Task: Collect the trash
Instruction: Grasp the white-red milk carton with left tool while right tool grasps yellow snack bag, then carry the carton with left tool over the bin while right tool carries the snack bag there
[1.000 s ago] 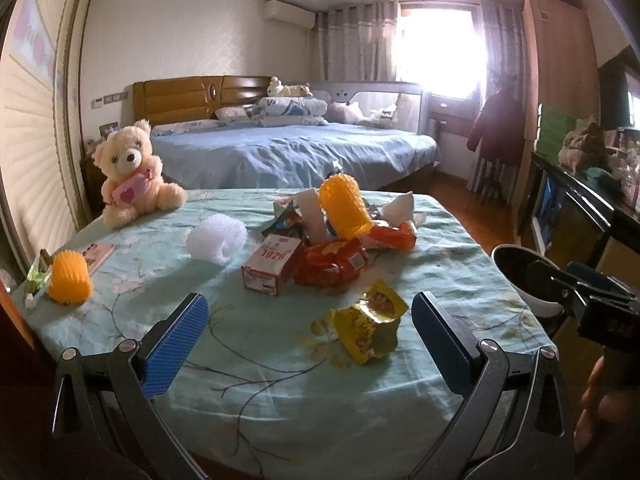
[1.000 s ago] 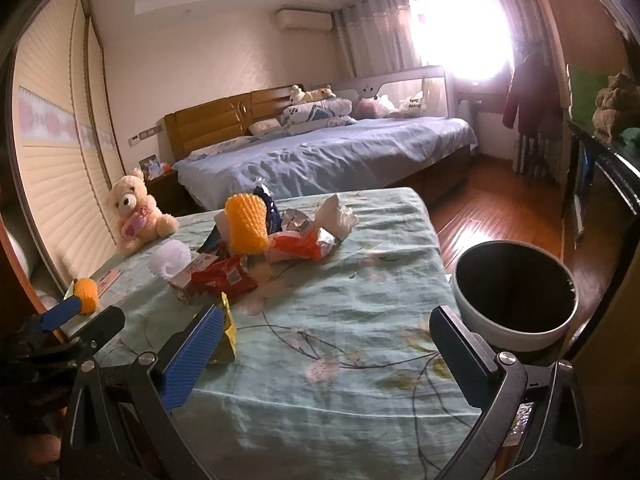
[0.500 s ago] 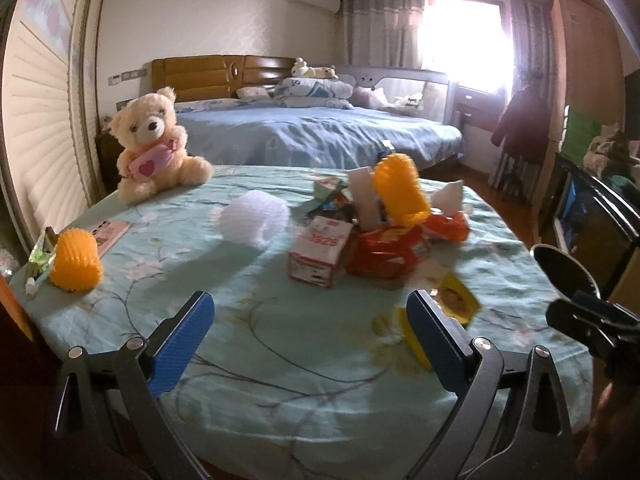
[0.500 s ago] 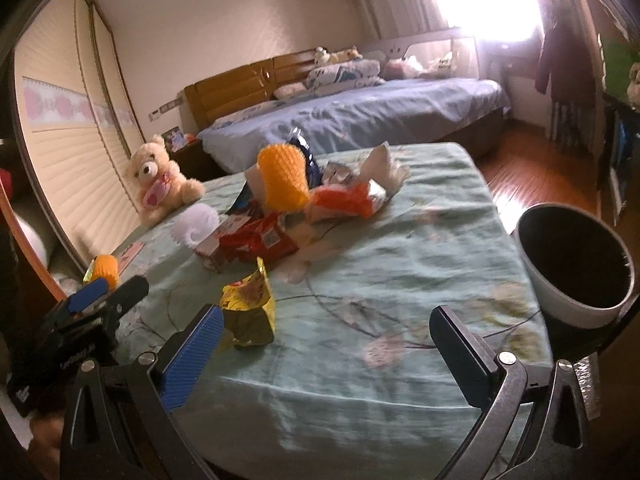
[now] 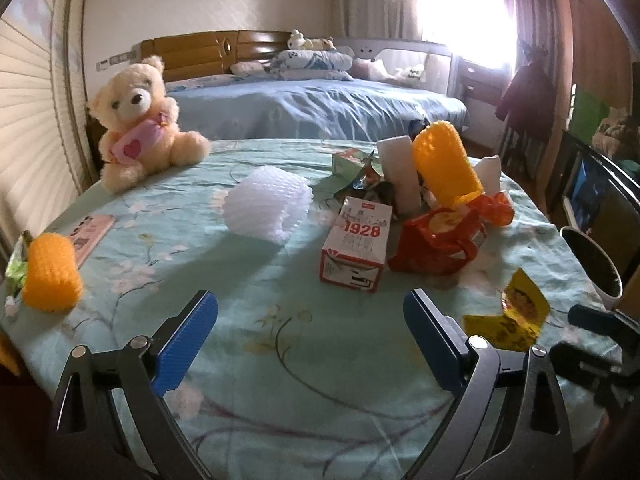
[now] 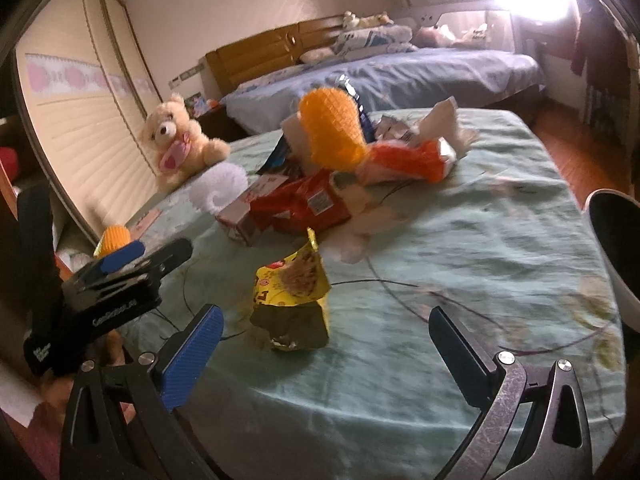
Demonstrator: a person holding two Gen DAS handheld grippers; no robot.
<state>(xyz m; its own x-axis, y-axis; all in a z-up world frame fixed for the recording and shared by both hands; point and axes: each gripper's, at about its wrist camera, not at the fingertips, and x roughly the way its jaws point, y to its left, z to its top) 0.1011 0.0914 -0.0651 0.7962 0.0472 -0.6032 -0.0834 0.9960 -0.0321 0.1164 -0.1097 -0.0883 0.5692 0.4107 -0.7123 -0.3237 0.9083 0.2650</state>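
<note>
Lying crumpled on the tabletop (image 6: 460, 264), the yellow snack wrapper (image 6: 294, 304) sits just ahead of the right tool (image 6: 326, 354), nearer its left pad, tall axis roughly upright; glossy, torn open, foil inside. Both jaws stand wide, holding nothing. The left tool (image 5: 310, 338), empty and closing slightly, is farther off, wrapper to its right, bin (image 6: 612, 240) beyond

- Table (image 5: 280, 420): trash pile (image 5: 432, 216) at 1 o'clock.
- Carton (image 5: 356, 250): just left of the pile.
- Foam net (image 5: 266, 204): 11 o'clock, left of the carton.
- Teddy bear (image 5: 138, 120): 10 o'clock, far edge.
- Wrapper (image 6: 292, 300): before the pile.
- Bin (image 6: 618, 240): 3 o'clock, beside the table.
</note>
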